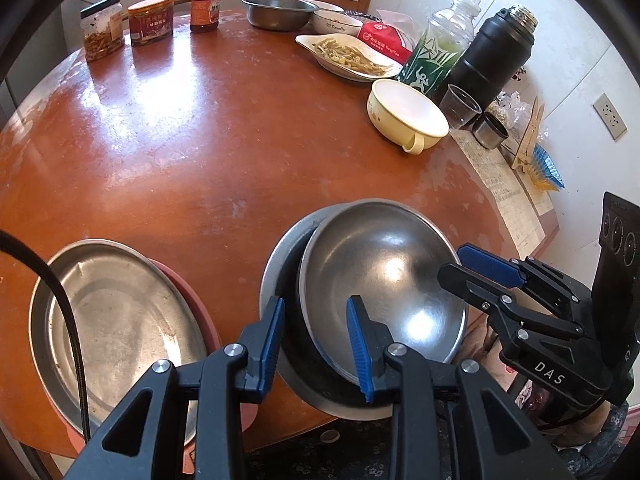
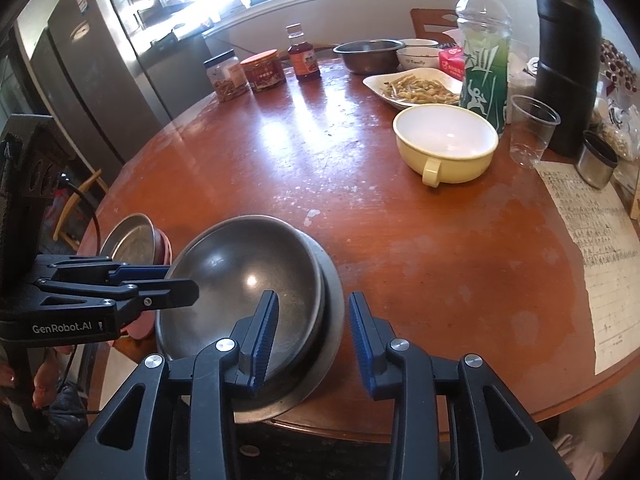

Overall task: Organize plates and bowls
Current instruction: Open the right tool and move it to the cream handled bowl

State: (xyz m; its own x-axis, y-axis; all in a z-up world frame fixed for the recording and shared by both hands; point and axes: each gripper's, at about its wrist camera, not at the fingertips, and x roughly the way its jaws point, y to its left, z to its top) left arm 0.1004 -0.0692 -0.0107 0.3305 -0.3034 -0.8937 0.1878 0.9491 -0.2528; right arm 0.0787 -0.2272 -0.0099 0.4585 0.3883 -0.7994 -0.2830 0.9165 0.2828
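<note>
At lower centre of the worktop (image 2: 360, 184), a steel bowl (image 2: 244, 276) is being nested in another; both the left gripper (image 1: 316, 344) and right gripper (image 2: 312, 340) are being held apart.

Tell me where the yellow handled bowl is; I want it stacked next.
The yellow handled bowl sits on the far right of the table, just in front of the green bottle and left of the clear plastic cup.
</note>
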